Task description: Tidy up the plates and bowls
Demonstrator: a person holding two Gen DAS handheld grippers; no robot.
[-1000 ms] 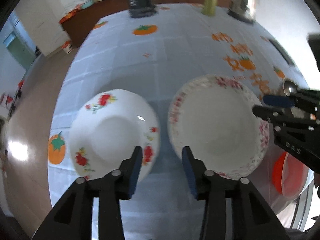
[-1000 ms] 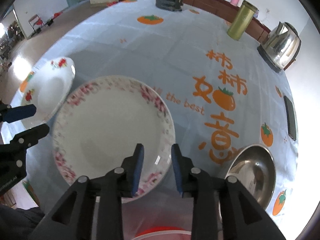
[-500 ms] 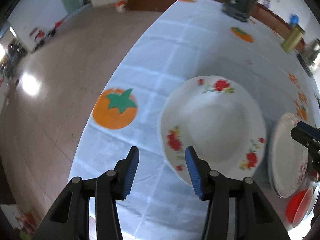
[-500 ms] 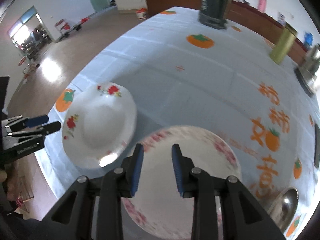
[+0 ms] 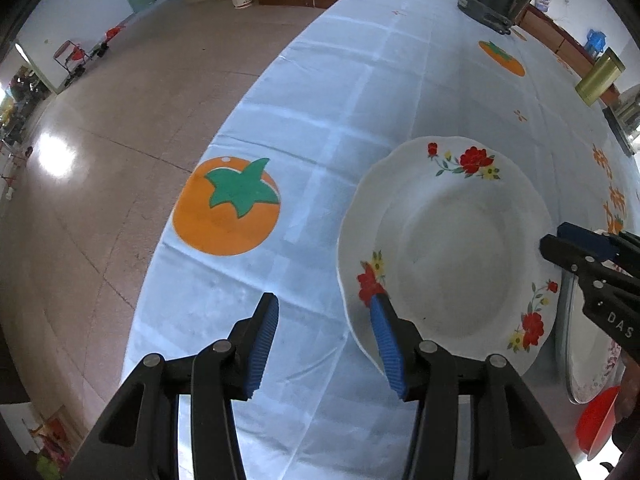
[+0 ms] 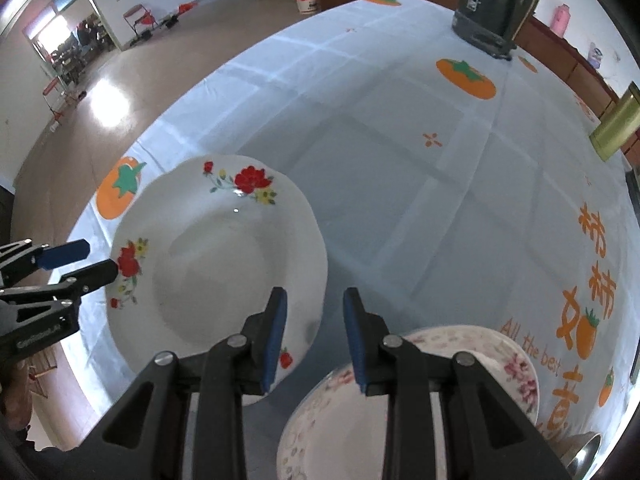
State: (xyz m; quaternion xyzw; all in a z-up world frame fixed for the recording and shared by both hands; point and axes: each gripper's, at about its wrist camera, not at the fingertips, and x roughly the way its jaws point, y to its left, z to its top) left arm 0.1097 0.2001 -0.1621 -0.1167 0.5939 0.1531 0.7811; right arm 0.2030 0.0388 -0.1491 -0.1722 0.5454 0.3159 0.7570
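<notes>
Left hand-held gripper [image 5: 324, 326] is held jaws apart, straddling the near-left rim of the red-flower plate [image 5: 448, 248]; nothing is clamped. Right hand-held gripper [image 6: 314, 334] is also seen apart, narrower, over that plate's right rim, unclamped. The plate is set on the counter [image 6: 400, 140], the pink-flower plate [image 6: 504, 364] just beside it. An electric kettle [image 6: 496, 4] is placed far back.

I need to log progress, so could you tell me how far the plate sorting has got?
Nothing looks stacked yet. The red-flower plate and pink-rimmed plate lie separately on the tablecloth. The left gripper and right gripper, both open, straddle the red-flower plate's opposite rims. Gripping, lifting and stacking remain.
</notes>
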